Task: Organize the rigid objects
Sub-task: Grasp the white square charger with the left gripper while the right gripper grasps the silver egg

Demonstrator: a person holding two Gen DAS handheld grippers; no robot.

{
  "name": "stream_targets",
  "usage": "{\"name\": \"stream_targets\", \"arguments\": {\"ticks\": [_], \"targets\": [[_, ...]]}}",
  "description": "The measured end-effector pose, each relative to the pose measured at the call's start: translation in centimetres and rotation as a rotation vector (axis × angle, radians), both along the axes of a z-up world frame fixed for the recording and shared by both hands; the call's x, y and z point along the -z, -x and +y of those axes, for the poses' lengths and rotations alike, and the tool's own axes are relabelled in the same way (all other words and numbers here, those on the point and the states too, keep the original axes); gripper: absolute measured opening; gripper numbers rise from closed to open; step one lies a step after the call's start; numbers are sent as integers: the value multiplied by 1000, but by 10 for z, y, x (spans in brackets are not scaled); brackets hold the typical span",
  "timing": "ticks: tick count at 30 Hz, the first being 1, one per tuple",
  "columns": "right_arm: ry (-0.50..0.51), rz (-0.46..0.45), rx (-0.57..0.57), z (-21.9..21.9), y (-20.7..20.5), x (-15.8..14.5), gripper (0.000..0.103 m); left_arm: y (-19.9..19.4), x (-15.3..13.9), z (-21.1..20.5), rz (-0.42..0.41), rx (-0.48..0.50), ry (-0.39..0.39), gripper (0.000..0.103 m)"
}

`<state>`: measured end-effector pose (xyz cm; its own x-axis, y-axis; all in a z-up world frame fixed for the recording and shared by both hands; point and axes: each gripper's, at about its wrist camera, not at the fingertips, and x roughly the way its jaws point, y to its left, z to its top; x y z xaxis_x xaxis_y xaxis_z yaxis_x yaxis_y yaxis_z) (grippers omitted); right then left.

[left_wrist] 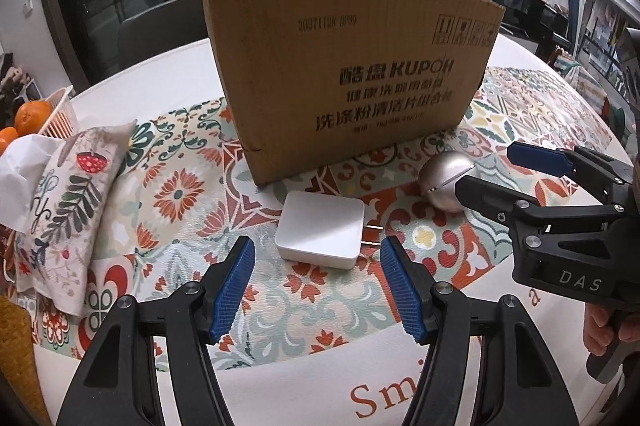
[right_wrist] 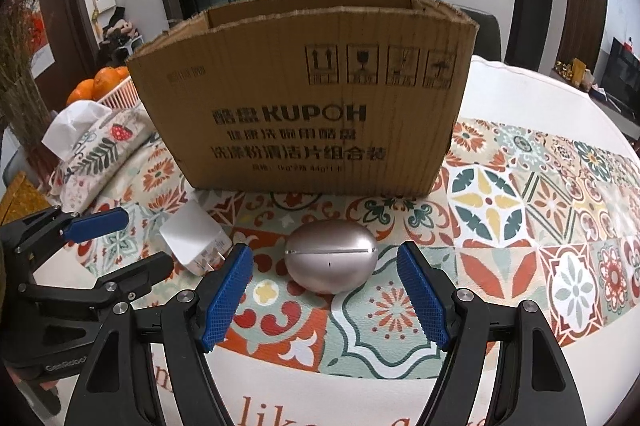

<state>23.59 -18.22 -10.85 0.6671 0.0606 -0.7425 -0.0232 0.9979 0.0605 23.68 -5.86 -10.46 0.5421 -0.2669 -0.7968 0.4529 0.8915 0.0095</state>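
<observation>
A white square plug adapter lies flat on the patterned cloth, just beyond my open left gripper. A silver egg-shaped case lies to its right, just beyond my open right gripper. Behind both stands an open brown cardboard box, also in the right wrist view. The case shows in the left wrist view, partly behind the right gripper. The adapter and the left gripper show at the left of the right wrist view. Both grippers are empty.
A floral fabric tissue holder with white tissue lies at the left. A white basket of oranges stands behind it. The patterned tablecloth covers a round white table. A woven yellow item sits at the near left edge.
</observation>
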Motion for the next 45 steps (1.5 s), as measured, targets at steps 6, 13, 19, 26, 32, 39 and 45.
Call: {"name": "stream_targets", "arguments": {"ticks": [6, 13, 19, 26, 32, 39, 45], "targets": [[-1, 38, -3, -2, -7, 12, 75, -9, 9, -5, 14, 13, -1, 64], [-10, 69, 3, -4, -14, 23, 75, -19, 16, -6, 30, 8, 26, 64], [-11, 78, -2, -2, -21, 28, 75, -26, 23, -5, 46, 0, 50, 64], [-7, 96, -4, 1, -30, 36, 75, -33, 30, -2, 78, -9, 87, 60], [-13, 90, -11, 7, -33, 41, 75, -34, 30, 0, 73, -13, 108, 57], [-18, 80, -2, 11, -34, 45, 66, -32, 30, 1, 67, -35, 111, 57], [-26, 68, 8, 5, -28, 41, 66, -29, 29, 3, 78, -53, 129, 57]]}}
